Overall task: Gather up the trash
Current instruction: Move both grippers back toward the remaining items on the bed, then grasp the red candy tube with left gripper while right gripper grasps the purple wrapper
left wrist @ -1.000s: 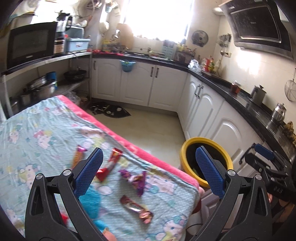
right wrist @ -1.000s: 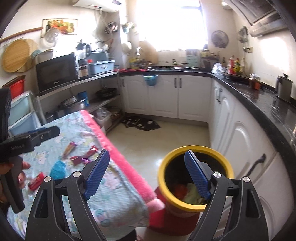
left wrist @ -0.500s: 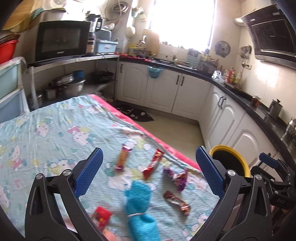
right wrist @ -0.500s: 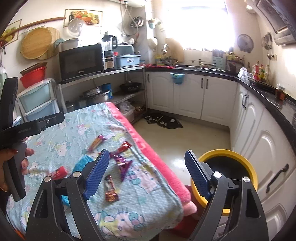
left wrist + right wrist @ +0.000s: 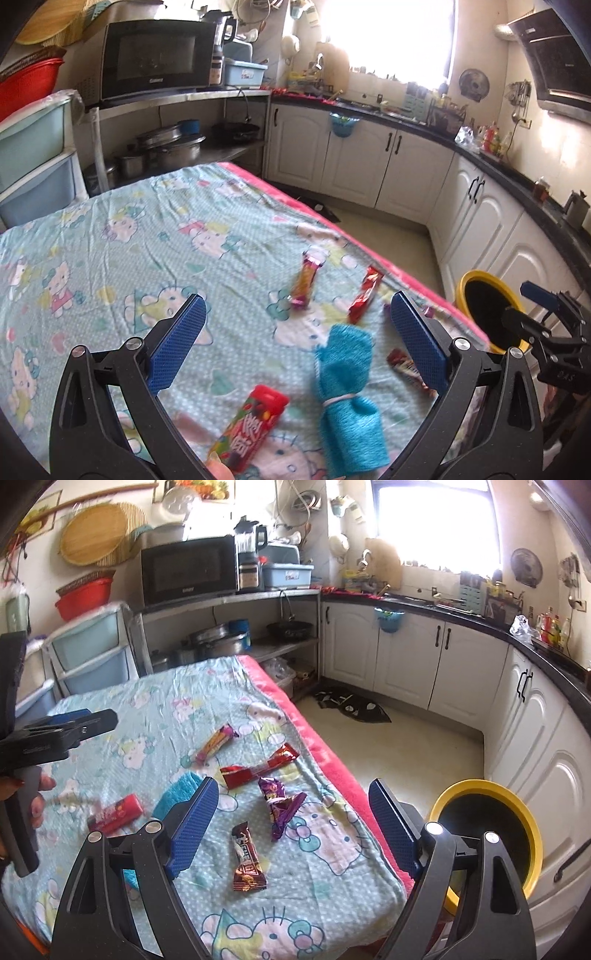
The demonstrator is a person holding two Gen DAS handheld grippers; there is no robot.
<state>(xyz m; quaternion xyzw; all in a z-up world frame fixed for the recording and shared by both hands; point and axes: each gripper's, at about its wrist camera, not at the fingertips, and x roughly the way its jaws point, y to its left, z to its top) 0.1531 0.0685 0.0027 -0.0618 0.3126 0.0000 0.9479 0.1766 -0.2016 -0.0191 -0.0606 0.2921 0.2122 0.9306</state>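
both the left gripper [image 5: 295, 339] and the right gripper [image 5: 291, 825] have their jaws wide apart, holding nothing. between the right jaws on the desk [image 5: 177, 701] lie a purple wrapper [image 5: 279, 805] and a brown bar wrapper [image 5: 246, 860]; the yellow bin [image 5: 532, 827] sits just outside its right jaw. risk: the blue rolled cloth [image 5: 349, 398], between the left jaws beside a red packet [image 5: 251, 428], may get pinched as trash. thin foil could slip, or the loose sheet bunch up.

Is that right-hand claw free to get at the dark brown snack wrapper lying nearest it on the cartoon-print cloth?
Probably yes. The right claw is open and empty, the dark brown snack wrapper lies flat between its fingers in view, and nothing covers it.
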